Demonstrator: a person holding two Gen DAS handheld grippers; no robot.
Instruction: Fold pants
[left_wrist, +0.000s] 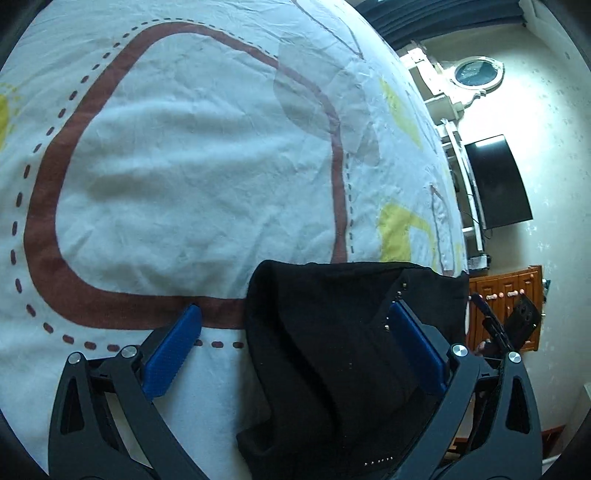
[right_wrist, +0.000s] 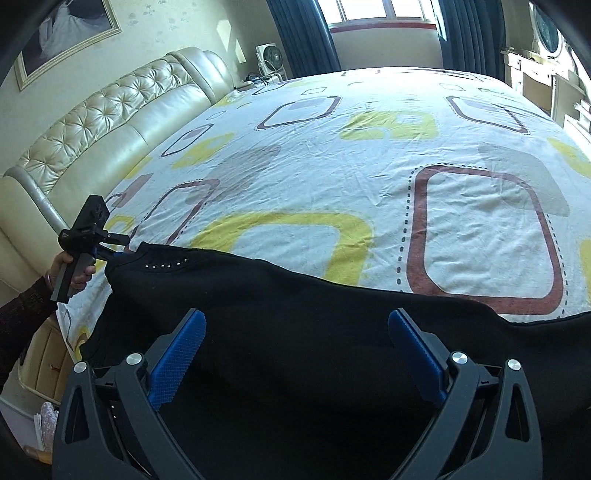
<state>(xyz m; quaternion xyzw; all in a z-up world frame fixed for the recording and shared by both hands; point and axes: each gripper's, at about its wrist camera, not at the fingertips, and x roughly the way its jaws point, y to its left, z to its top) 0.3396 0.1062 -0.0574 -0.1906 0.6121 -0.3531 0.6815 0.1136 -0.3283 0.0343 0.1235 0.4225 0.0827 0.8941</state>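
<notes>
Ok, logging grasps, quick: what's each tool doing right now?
Left tool: open, over the black pants, gripping nothing.
Right tool: open above the pants, gripping nothing.

L wrist cam: you looked fwd along the left gripper (left_wrist: 295, 347), close over the bed sheet (left_wrist: 192, 177), angled down, room wall w/ TV (left_wrist: 496, 181) at right edge. R wrist cam: you looked fwd along the right gripper (right_wrist: 297, 354), higher and further back, facing across the whole bed toward the window (right_wrist: 384, 11), headboard (right_wrist: 110, 122) at left. Shared: black pants (right_wrist: 295, 325) in foreground, same brown-outlined sheet print; each cam caught the other gripper at frame edge.
</notes>
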